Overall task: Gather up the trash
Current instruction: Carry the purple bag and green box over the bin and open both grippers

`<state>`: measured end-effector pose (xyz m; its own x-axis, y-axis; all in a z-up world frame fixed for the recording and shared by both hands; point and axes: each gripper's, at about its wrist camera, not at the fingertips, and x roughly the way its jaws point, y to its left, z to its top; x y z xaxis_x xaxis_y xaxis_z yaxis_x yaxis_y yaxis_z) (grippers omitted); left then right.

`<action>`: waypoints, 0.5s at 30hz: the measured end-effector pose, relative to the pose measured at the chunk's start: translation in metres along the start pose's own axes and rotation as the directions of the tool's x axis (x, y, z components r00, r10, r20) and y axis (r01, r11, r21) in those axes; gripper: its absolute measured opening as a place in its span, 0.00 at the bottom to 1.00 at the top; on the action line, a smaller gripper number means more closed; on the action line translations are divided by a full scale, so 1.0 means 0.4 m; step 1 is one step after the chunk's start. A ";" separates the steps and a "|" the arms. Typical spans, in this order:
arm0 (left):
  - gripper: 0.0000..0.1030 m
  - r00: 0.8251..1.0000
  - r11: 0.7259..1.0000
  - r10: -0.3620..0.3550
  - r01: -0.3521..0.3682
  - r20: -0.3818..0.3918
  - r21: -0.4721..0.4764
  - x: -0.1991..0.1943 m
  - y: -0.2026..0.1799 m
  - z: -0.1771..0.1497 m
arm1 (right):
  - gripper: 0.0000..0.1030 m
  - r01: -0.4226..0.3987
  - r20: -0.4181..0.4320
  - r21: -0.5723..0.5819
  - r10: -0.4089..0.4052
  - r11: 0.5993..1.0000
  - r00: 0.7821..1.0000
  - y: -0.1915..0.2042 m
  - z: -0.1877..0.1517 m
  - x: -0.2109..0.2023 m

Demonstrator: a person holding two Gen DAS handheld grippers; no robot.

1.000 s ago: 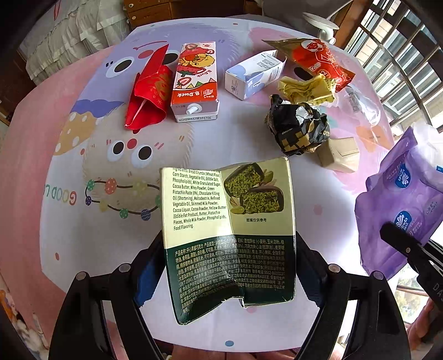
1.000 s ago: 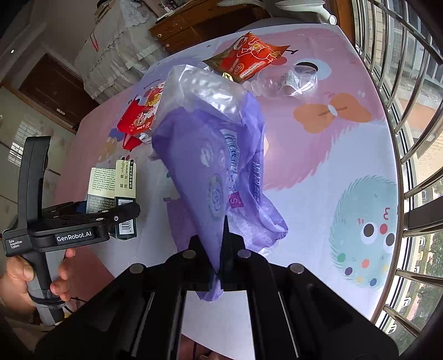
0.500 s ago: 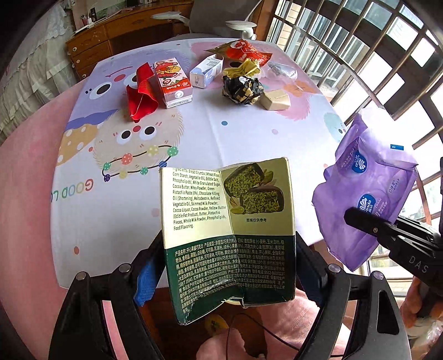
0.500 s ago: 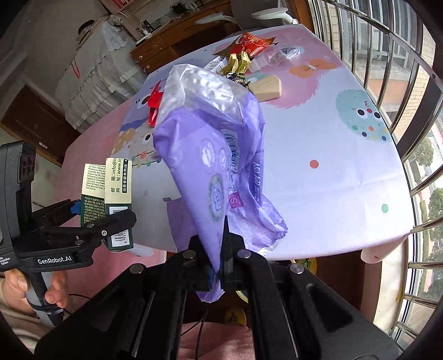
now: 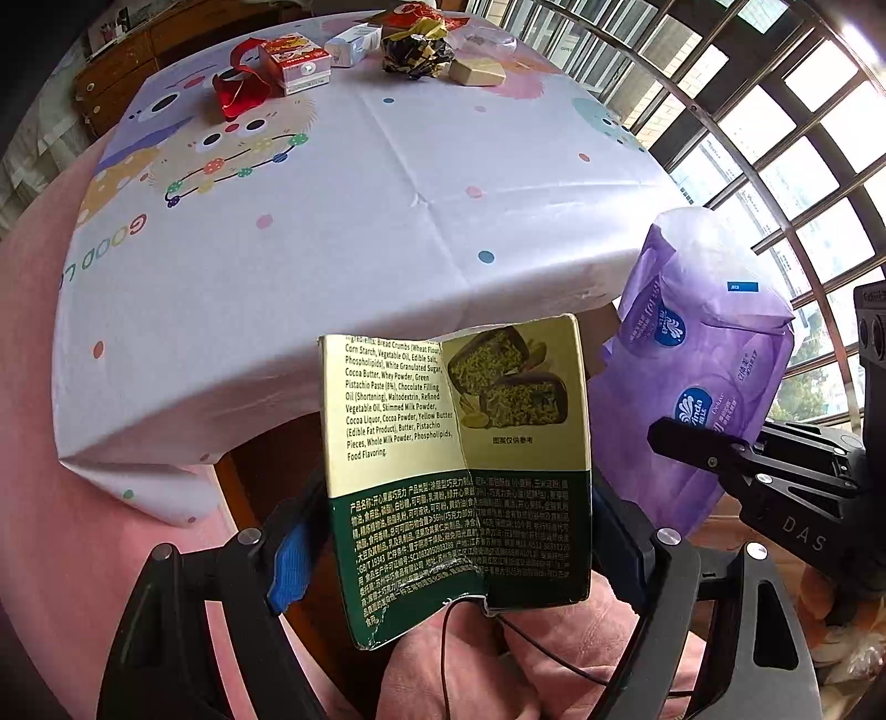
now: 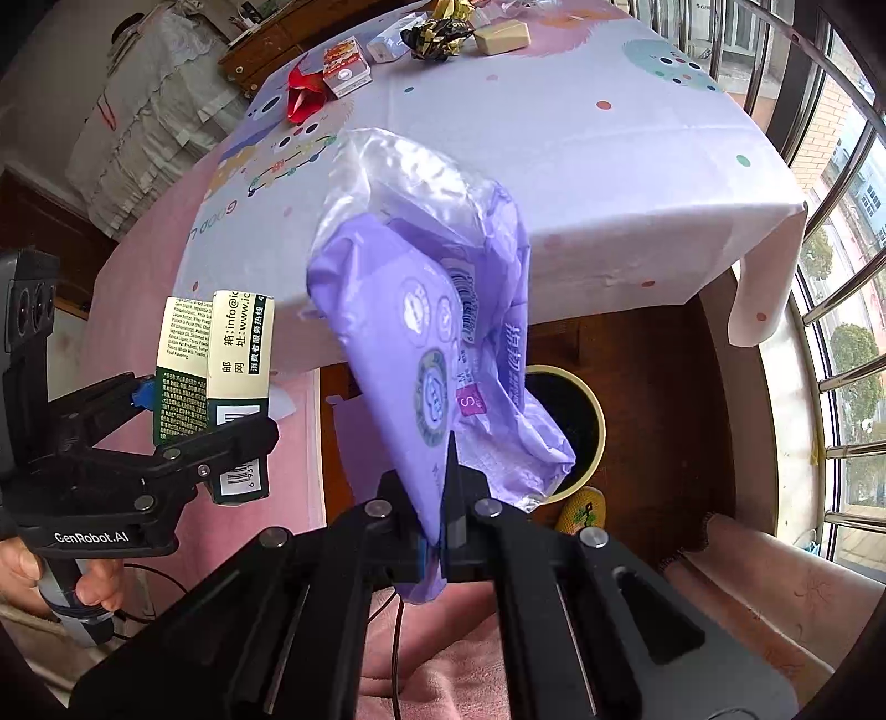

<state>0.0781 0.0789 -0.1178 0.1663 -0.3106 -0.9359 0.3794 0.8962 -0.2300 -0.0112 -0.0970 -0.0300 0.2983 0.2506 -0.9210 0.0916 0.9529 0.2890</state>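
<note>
The left gripper [image 5: 459,548] clamps a flattened green-and-cream cardboard box [image 5: 459,471]; the right gripper [image 6: 440,531] pinches a crumpled purple plastic wrapper [image 6: 432,332] above a round dark-mouthed bin [image 6: 576,410], contents unseen.

home | cartoon tablecloth [image 5: 343,210] | wooden dresser [image 6: 260,50] | barred window [image 5: 775,138]

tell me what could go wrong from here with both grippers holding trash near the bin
1. The purple tissue wrapper is limp and pinched only at its lower end by the right gripper; it may drape over the bin rim rather than drop in.
2. The left gripper holds the green chocolate box off to the side of the bin, over pink cloth; released here, it would likely miss.
3. The two grippers are close and could bump.
</note>
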 end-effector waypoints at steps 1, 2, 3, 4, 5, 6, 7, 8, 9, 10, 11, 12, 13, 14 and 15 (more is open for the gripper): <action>0.82 1.000 1.000 -0.001 0.001 -0.013 -0.001 0.018 -0.005 -0.015 | 0.00 0.003 -0.015 0.010 -0.002 1.000 1.000 -0.008 -0.015 0.020; 0.82 1.000 1.000 -0.003 0.003 -0.028 -0.002 0.037 -0.010 -0.029 | 0.00 0.003 -0.028 0.023 -0.002 1.000 1.000 -0.018 -0.030 0.040; 0.82 0.999 1.000 -0.005 0.004 -0.042 -0.003 0.058 -0.014 -0.041 | 0.00 0.005 -0.042 0.037 -0.004 0.999 0.999 -0.031 -0.037 0.068; 0.82 0.999 1.000 -0.004 0.004 -0.054 -0.006 0.081 -0.016 -0.054 | 0.00 0.010 -0.056 0.052 -0.007 0.999 0.998 -0.044 -0.051 0.093; 0.82 0.998 1.000 -0.004 0.004 -0.066 -0.010 0.106 -0.018 -0.067 | 0.00 0.011 -0.070 0.069 -0.006 0.998 0.998 -0.063 -0.059 0.125; 0.82 0.997 1.000 -0.010 0.009 -0.075 -0.014 0.135 -0.018 -0.077 | 0.00 0.008 -0.083 0.090 0.000 0.996 0.997 -0.081 -0.069 0.156; 0.82 0.997 1.000 -0.014 0.013 -0.082 -0.019 0.165 -0.018 -0.089 | 0.00 0.006 -0.096 0.111 0.004 0.994 0.995 -0.100 -0.081 0.188; 0.82 0.996 1.000 -0.014 0.012 -0.089 -0.024 0.199 -0.017 -0.099 | 0.00 0.007 -0.109 0.131 0.007 0.991 0.994 -0.120 -0.092 0.223; 0.82 0.995 1.000 -0.012 0.009 -0.096 -0.029 0.239 -0.014 -0.110 | 0.00 0.008 -0.123 0.149 0.011 0.989 0.992 -0.149 -0.088 0.271; 0.82 0.995 0.999 -0.006 0.003 -0.102 -0.033 0.280 -0.009 -0.118 | 0.00 0.009 -0.135 0.163 0.014 0.987 0.991 -0.173 -0.098 0.314; 0.82 0.994 0.999 0.004 -0.008 -0.109 -0.036 0.324 -0.006 -0.127 | 0.00 0.012 -0.149 0.175 0.015 0.984 0.989 -0.196 -0.112 0.359; 0.83 0.993 0.999 0.014 -0.019 -0.118 -0.038 0.369 -0.001 -0.135 | 0.00 0.019 -0.166 0.183 0.011 0.983 0.986 -0.218 -0.125 0.406; 0.83 0.991 0.999 0.022 -0.028 -0.129 -0.042 0.417 0.002 -0.139 | 0.00 0.028 -0.181 0.189 0.007 0.982 0.983 -0.240 -0.136 0.454; 0.83 0.990 0.998 0.029 -0.036 -0.139 -0.046 0.464 0.007 -0.145 | 0.00 0.030 -0.193 0.194 0.008 0.981 0.981 -0.262 -0.147 0.500; 0.83 0.988 0.998 0.036 -0.044 -0.150 -0.050 0.510 0.012 -0.153 | 0.00 0.033 -0.205 0.198 0.009 0.980 0.979 -0.281 -0.157 0.546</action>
<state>0.0583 0.0391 -0.3260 0.0412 -0.2274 -0.9729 0.3259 0.9236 -0.2021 -0.0160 -0.1387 -0.2802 0.0978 0.2885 -0.9525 0.2880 0.9079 0.3046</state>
